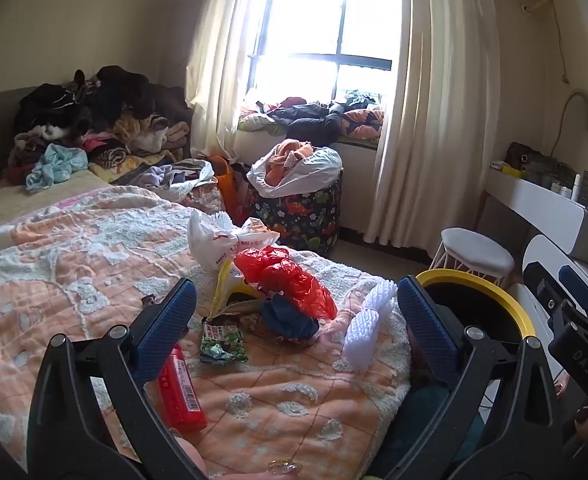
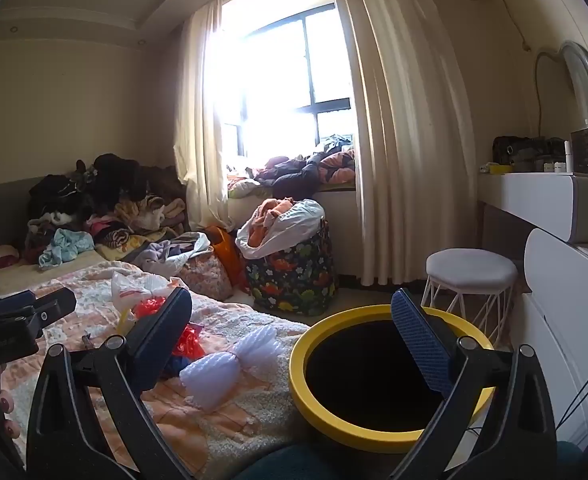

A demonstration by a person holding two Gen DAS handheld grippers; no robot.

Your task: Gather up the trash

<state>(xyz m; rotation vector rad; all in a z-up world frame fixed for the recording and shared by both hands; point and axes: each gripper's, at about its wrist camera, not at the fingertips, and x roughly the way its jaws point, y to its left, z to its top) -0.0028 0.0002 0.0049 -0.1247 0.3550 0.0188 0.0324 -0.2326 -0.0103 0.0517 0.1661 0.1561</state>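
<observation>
light: daylight from window [image 1: 326, 28], blown-out glare | corners: dark fisheye vignette | edges: bent

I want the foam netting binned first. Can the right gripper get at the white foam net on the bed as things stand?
Probably yes. The right gripper is open and empty, and the white foam net lies uncovered on the blanket's edge, beside the yellow-rimmed bin, with nothing over it.

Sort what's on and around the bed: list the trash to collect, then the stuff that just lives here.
For the job: red plastic bag, white plastic bag, green snack wrapper, red packet, white foam netting, yellow-rimmed bin.

Just lying about: clothes pile, dinosaur-print laundry basket, white stool, curtains.
</observation>
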